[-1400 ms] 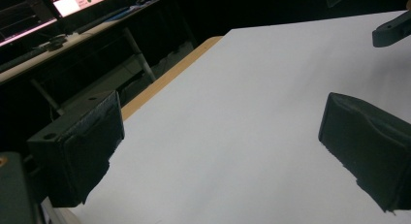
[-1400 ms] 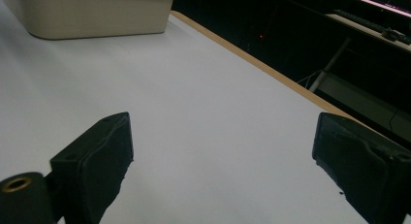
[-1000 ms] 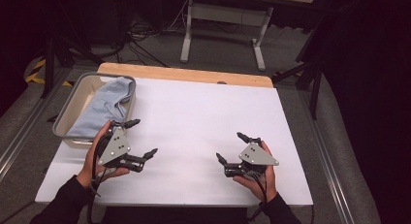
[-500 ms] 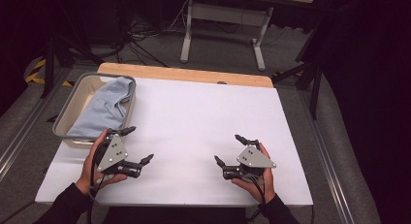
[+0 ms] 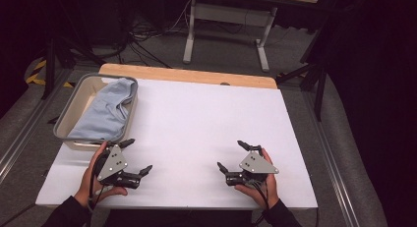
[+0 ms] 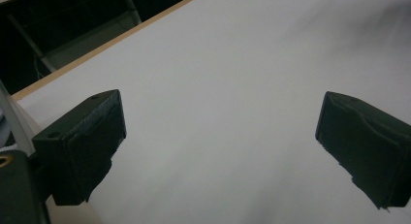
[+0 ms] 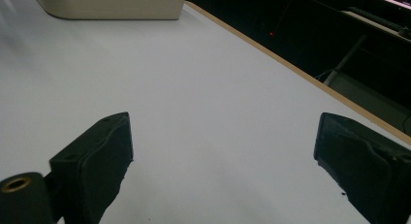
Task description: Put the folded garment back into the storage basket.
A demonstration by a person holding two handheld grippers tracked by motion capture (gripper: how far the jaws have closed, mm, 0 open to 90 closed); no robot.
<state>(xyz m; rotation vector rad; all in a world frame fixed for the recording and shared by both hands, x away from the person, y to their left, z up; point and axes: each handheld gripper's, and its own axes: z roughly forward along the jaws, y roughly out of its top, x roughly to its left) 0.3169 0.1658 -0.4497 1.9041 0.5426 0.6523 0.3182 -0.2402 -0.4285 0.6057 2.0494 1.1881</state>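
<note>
Down near the table's [image 5: 196, 119] front edge, the left gripper [image 5: 138, 156] and the right gripper [image 5: 230, 156] both have their fingers spread wide with nothing between them. Just beyond the left gripper, a light blue cloth [image 5: 105, 114] lies in the grey bin [image 5: 69, 114] at the table's left edge.

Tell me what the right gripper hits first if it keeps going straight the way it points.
Likely nothing soon: the right gripper, jaws open, faces bare white table. The beige bin sits far ahead, left of its line; depth is hard to judge.
</note>
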